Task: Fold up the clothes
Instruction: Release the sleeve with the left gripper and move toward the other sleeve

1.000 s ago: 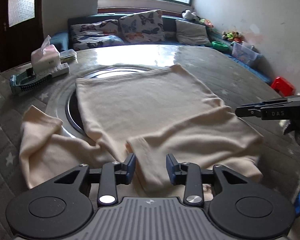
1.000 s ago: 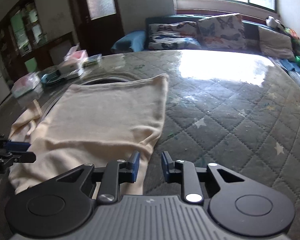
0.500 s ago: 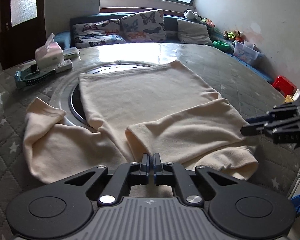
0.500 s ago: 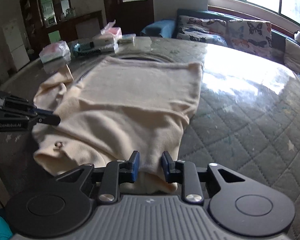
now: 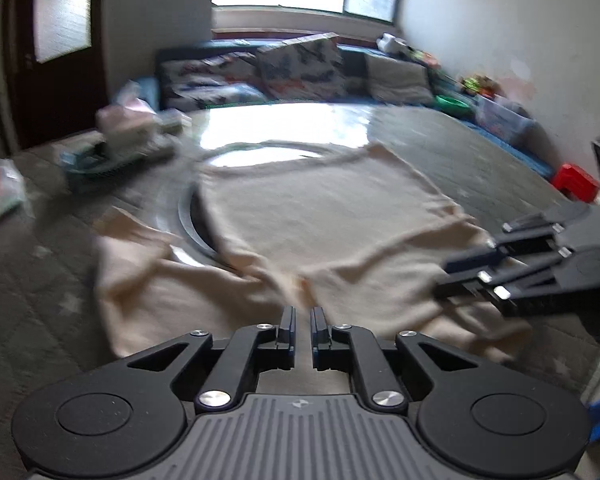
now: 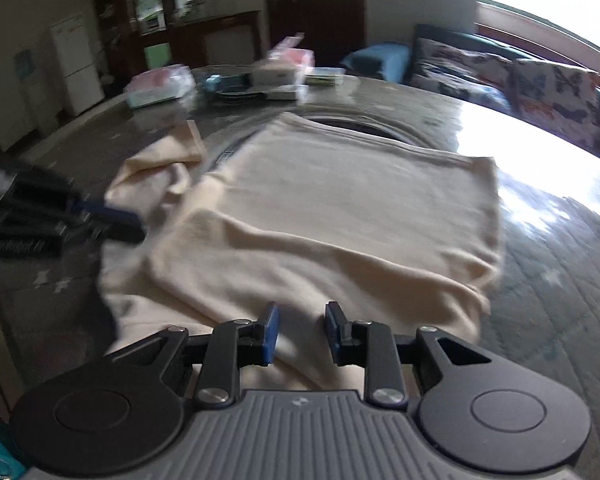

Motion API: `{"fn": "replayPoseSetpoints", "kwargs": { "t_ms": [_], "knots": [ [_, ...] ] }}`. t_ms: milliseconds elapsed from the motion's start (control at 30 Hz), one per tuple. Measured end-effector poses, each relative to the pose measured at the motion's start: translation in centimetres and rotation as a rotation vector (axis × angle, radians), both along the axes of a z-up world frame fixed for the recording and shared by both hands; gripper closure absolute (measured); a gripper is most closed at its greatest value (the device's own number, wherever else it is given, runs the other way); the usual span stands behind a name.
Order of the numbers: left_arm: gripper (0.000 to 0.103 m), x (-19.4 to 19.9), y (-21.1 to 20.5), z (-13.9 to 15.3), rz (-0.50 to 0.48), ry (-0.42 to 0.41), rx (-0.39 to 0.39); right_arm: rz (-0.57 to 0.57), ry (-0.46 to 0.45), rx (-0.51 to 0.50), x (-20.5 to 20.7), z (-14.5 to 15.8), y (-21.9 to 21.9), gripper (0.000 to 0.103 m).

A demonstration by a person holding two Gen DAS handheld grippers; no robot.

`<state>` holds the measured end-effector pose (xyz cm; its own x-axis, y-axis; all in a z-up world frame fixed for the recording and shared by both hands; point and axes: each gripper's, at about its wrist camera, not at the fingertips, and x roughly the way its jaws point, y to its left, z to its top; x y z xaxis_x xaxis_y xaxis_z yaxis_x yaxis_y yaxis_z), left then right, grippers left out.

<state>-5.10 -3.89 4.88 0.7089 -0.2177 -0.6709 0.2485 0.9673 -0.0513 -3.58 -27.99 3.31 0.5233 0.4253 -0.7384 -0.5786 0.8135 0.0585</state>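
A cream long-sleeved top lies spread on the round quilted table, one sleeve folded across its near part and the other sleeve lying loose at the left. My left gripper is above the top's near edge, its jaws a narrow gap apart and holding nothing. My right gripper is open and empty over the top's near right edge. Each gripper shows in the other's view: the right one at the right, the left one at the left. Both views are motion-blurred.
Tissue boxes and small packets stand at the table's far left edge. A round glass turntable lies under the top's far part. A sofa with cushions is behind the table. A red stool is on the floor, right.
My left gripper, fully shut half a second ago, has opened to a narrow gap and pulled back and up. My right gripper has opened a little wider and swung left over the top.
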Motion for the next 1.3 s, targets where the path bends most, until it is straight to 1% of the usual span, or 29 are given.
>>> {"fn": "replayPoseSetpoints", "kwargs": {
  "t_ms": [33,100,167,267,333,500,567,633,667,700,767,867,1000,1133,1267,1300],
  "knots": [
    [0.085,0.2,0.4,0.0,0.034,-0.018,0.031,0.014,-0.002,-0.004,0.0,-0.1,0.5,0.077],
    [0.070,0.7,1.3,0.1,0.100,-0.055,0.092,0.043,-0.005,-0.012,-0.1,-0.2,1.5,0.074],
    [0.067,1.2,1.9,0.0,0.145,-0.090,0.148,0.058,-0.006,-0.012,-0.1,-0.1,2.2,0.074],
    [0.065,2.4,2.2,-0.6,0.174,-0.151,0.263,0.070,-0.004,-0.006,-0.1,-0.1,2.7,0.072],
    [0.064,3.2,2.2,-1.2,0.161,-0.160,0.301,0.078,-0.003,-0.001,-0.1,0.0,3.1,0.071],
    [0.064,4.9,2.2,-2.9,0.129,-0.143,0.359,0.068,0.006,0.007,0.0,0.0,3.0,0.071],
    [0.065,5.1,2.4,-3.6,0.131,-0.126,0.360,0.064,0.010,0.011,0.0,-0.1,2.9,0.071],
    [0.066,5.1,2.9,-3.7,0.144,-0.121,0.347,0.060,0.013,0.014,0.1,-0.1,2.9,0.071],
    [0.071,5.2,3.1,-3.7,0.150,-0.119,0.341,0.058,0.015,0.016,0.1,-0.1,2.8,0.071],
    [0.079,5.2,3.3,-3.7,0.159,-0.116,0.333,0.057,0.015,0.016,0.1,-0.1,2.9,0.071],
    [0.086,5.4,4.1,-3.7,0.200,-0.107,0.309,0.056,0.016,0.016,0.2,-0.2,2.9,0.071],
    [0.094,5.7,5.4,-3.6,0.264,-0.094,0.272,0.054,0.017,0.015,0.2,-0.2,3.0,0.071],
    [0.094,5.4,7.5,-3.3,0.386,-0.091,0.216,0.056,0.017,0.012,0.2,-0.3,3.1,0.070],
    [0.094,4.9,10.1,-3.3,0.508,-0.060,0.144,0.057,0.017,0.011,0.2,-0.4,3.2,0.070],
    [0.093,3.9,12.7,-3.4,0.581,-0.034,0.043,0.057,0.015,0.011,0.2,-0.4,3.2,0.069],
    [0.093,3.5,13.1,-3.4,0.587,-0.033,0.006,0.056,0.016,0.012,0.2,-0.3,3.2,0.069]
  ]
}}
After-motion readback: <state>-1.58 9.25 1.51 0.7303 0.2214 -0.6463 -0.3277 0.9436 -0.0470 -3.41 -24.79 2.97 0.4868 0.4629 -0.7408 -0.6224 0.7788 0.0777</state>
